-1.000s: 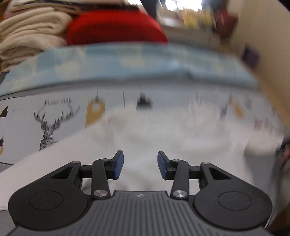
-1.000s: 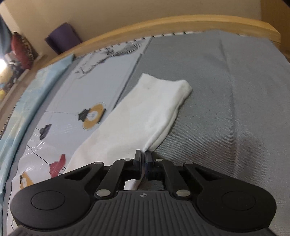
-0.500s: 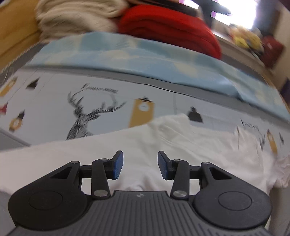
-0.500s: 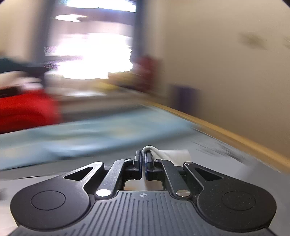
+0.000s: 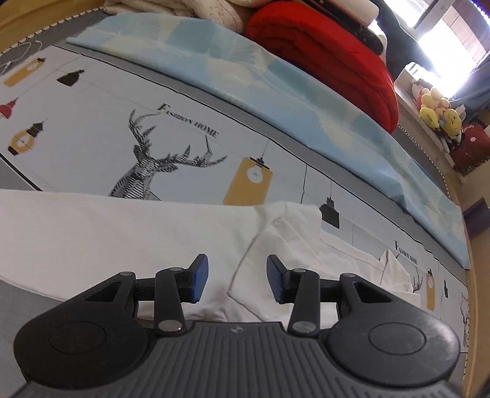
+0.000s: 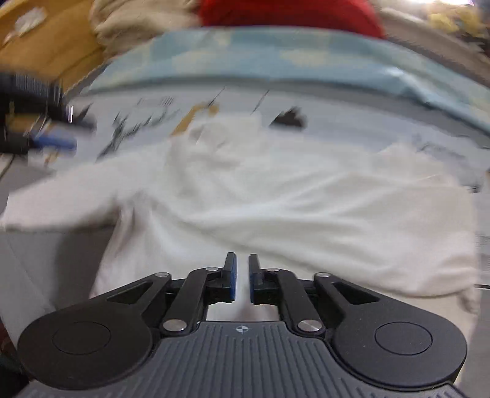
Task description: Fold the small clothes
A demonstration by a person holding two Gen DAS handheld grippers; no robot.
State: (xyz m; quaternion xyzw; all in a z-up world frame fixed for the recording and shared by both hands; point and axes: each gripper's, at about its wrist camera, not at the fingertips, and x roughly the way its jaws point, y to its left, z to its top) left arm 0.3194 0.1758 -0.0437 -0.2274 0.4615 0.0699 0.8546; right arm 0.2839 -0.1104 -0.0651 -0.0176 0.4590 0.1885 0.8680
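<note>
A white garment [image 5: 128, 226] lies spread on the printed bedsheet, with a folded-over flap [image 5: 294, 242] near its middle. My left gripper [image 5: 237, 281] is open and empty, just above the garment at the flap's edge. In the right wrist view the same white garment [image 6: 306, 199] fills the middle, blurred by motion. My right gripper [image 6: 242, 281] hovers over its near edge with the jaws slightly apart and nothing visibly held between them. The left gripper [image 6: 46, 134] shows as a dark blur at the far left.
A light blue folded sheet [image 5: 275, 76] runs along the back of the bed. A red blanket [image 5: 330, 55] and cream blankets [image 5: 183, 6] are stacked behind it. Plush toys [image 5: 438, 113] sit at the far right. The wooden bed rail [image 5: 476, 275] borders the right side.
My right gripper swung from the grey side of the bed over to the garment, and its jaws parted slightly, letting go of the white sleeve. My left gripper stayed open and turned left.
</note>
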